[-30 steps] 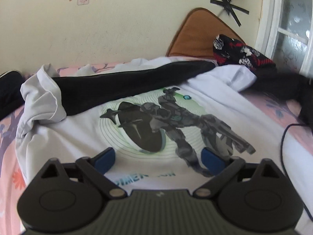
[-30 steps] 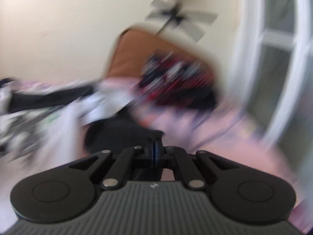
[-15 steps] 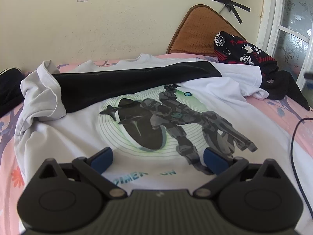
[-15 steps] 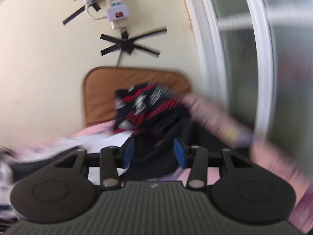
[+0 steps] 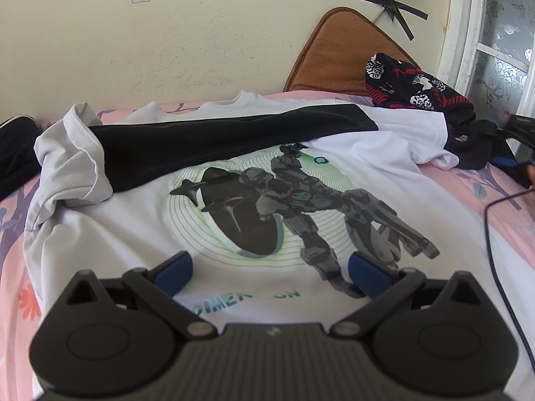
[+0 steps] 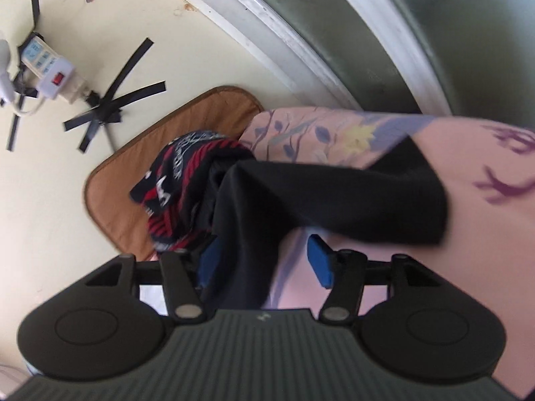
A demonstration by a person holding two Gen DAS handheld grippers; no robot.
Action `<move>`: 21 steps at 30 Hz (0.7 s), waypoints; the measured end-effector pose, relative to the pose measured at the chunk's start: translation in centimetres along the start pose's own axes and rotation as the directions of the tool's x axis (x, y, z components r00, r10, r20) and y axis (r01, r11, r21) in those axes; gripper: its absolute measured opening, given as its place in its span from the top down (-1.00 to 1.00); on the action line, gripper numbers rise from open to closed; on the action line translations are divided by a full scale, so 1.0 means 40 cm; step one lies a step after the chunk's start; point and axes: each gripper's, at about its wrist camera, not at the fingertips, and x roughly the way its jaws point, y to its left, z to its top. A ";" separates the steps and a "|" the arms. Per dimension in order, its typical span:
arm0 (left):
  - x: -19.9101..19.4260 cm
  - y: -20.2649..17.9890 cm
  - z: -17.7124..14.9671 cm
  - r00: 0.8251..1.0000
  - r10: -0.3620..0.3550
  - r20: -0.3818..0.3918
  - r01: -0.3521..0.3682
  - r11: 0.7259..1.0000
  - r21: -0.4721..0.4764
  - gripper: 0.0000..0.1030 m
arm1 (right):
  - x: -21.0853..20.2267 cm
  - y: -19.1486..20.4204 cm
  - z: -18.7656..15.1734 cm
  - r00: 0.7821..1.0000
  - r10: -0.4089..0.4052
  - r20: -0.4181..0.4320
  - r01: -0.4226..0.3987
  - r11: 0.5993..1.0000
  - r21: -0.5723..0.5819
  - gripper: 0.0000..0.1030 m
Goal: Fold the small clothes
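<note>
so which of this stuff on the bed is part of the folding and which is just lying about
Part of the job:
- white printed t-shirt
- black garment
- red and black patterned garment
- left gripper
- right gripper

Just lying about:
- brown cushion
- power strip
- dark cable

Soft daylight fills both views, bright near the window (image 5: 501, 50). Shadows are faint. The left view is sharp; the right is slightly blurred. Fisheye bending curves the edges, corners darkened.
</note>
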 end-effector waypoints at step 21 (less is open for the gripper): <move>-0.027 0.061 -0.008 0.996 -0.052 0.074 0.061 0.990 -0.127 -1.00 | 0.043 0.860 -0.536 0.804 0.264 -0.532 -0.585 0.190 -0.789 0.19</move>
